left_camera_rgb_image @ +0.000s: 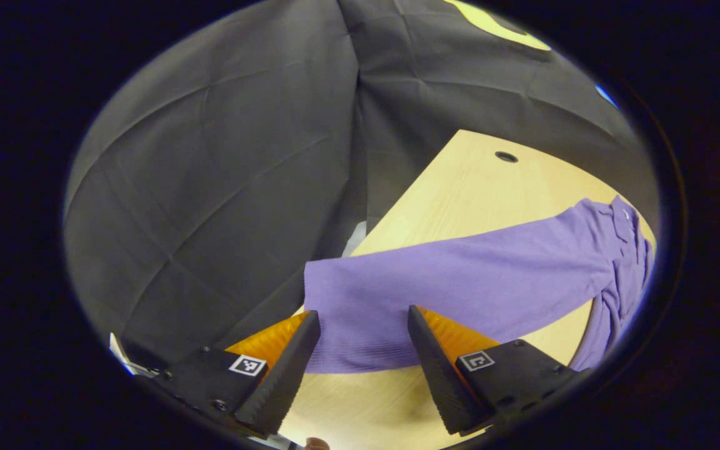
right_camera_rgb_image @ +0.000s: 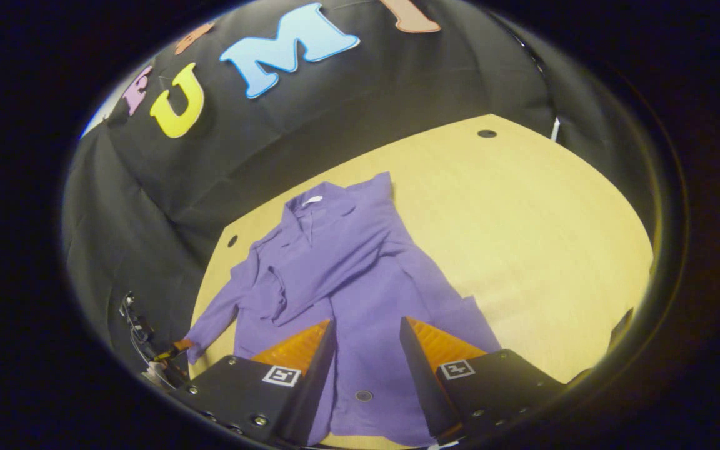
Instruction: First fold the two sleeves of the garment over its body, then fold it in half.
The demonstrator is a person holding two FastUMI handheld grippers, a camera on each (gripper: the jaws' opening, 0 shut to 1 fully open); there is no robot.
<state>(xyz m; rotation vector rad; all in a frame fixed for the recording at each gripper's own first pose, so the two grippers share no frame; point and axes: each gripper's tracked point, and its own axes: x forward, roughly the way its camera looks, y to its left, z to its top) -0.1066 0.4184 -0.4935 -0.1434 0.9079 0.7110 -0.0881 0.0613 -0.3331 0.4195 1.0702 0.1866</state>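
Left gripper view: my left gripper (left_camera_rgb_image: 363, 350) stands open over the purple sleeve (left_camera_rgb_image: 460, 281) stretched across the table (left_camera_rgb_image: 460, 181). Right gripper view: my right gripper (right_camera_rgb_image: 366, 359) gapes empty above the garment (right_camera_rgb_image: 347, 269) body; one sleeve appears folded. Risk: pinching only the cuff edge could let fabric slip mid-fold.

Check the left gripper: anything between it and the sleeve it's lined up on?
Nothing visible. The left gripper is open, and the purple sleeve lies flat on the table with its cuff end showing in the gap between the fingers. No other object sits on or beside the sleeve there.
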